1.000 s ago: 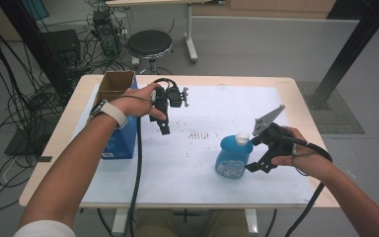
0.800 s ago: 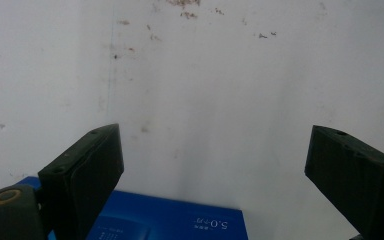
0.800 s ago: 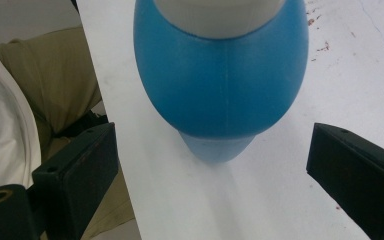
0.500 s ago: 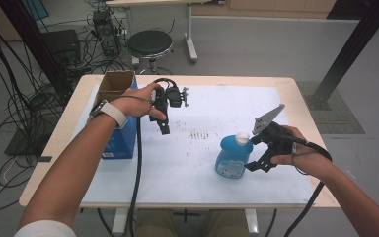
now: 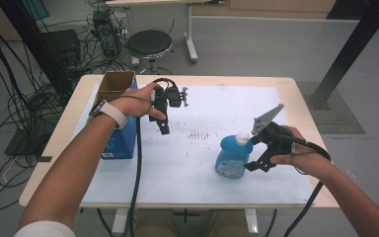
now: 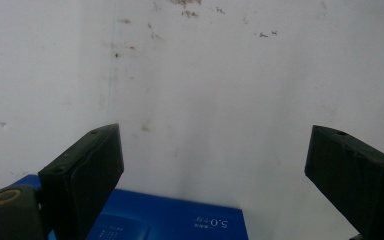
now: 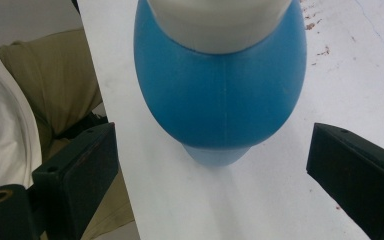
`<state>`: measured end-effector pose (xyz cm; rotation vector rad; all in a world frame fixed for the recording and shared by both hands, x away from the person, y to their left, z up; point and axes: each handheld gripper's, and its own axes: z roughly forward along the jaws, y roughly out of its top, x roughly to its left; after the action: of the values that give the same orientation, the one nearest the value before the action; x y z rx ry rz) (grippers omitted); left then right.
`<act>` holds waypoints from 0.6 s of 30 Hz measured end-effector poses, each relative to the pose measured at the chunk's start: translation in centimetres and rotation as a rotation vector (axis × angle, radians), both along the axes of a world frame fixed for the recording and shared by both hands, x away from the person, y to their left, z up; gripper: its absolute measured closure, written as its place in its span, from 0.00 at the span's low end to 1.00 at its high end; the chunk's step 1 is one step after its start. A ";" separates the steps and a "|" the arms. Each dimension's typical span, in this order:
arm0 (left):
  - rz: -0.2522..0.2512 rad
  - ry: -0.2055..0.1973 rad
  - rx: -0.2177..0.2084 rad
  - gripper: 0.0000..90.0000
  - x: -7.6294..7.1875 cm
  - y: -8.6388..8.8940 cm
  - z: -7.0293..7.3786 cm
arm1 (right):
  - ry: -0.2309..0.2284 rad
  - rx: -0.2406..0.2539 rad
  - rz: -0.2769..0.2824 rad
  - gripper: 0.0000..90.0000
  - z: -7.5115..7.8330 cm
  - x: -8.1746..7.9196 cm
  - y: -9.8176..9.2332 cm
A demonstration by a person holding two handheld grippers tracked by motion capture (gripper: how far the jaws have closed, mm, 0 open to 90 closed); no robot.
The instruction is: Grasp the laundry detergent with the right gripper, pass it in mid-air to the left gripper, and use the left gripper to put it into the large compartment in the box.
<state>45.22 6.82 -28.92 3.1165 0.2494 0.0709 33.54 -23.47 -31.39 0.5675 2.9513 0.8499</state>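
A wooden table point(image 5: 296, 86) carries a white sheet point(image 5: 187, 168) marked with small brown specks. At its left edge stands a blue box point(image 5: 121, 143) with an open cardboard top. Right of centre stands a round blue bottle point(image 5: 233, 157) with a white cap — upright on the sheet. The right gripper point(image 5: 259, 153) sits just beside the bottle, jaws wide apart (nothing clamped between them). The left gripper point(image 5: 164, 126) hangs above the sheet near the box, jaws likewise apart — empty.
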 end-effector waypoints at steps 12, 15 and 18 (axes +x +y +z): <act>0.001 0.000 -0.005 0.10 0.0 0.0 -0.1 | 0.002 0.001 -0.003 0.07 0.0 0.0 0.0; 0.003 -0.001 -0.007 0.10 0.0 0.0 0.0 | 0.000 0.003 0.000 0.07 0.0 0.0 0.1; 0.003 -0.001 -0.010 0.10 0.0 0.1 0.0 | 0.002 0.002 0.001 0.07 -0.1 0.1 0.1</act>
<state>45.24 6.91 -28.94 3.1061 0.2532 0.0709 33.61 -23.35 -31.47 0.5680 2.9531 0.8524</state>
